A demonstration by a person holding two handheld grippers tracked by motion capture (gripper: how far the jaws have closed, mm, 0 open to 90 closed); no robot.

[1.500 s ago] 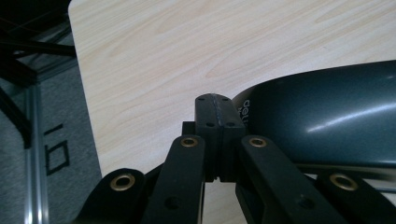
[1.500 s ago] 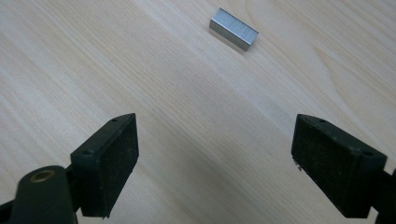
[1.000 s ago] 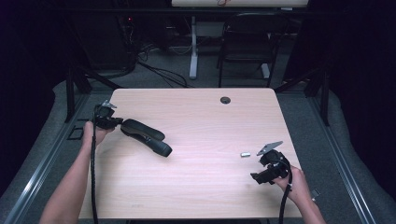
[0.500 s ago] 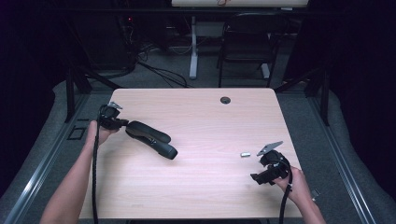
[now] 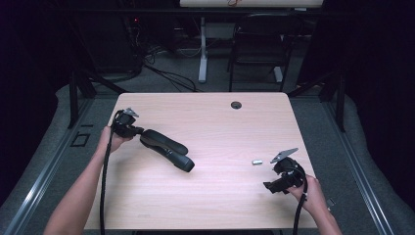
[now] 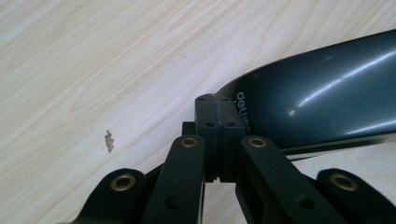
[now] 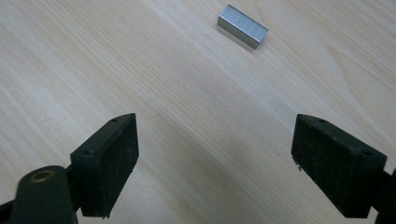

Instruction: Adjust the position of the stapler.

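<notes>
A black stapler (image 5: 166, 149) lies at an angle on the left half of the wooden table (image 5: 220, 117). My left gripper (image 5: 138, 131) is at the stapler's rear end. In the left gripper view its pads (image 6: 215, 105) are pressed flat together with nothing between them, and their tips touch the glossy stapler (image 6: 317, 98). My right gripper (image 5: 275, 185) stands open near the front right corner, its jaws wide apart over bare wood (image 7: 215, 158). A small silver block of staples (image 7: 243, 25) lies a little beyond it, also seen from above (image 5: 257, 161).
A round cable hole (image 5: 236, 105) sits near the table's far edge. A chair (image 5: 257, 49) and a desk leg (image 5: 202, 54) stand on the floor beyond the table. A cable trails from each gripper toward the front edge.
My left gripper has moved right across the table and the stapler has shifted right with it. The right gripper and the staples have stayed put.
</notes>
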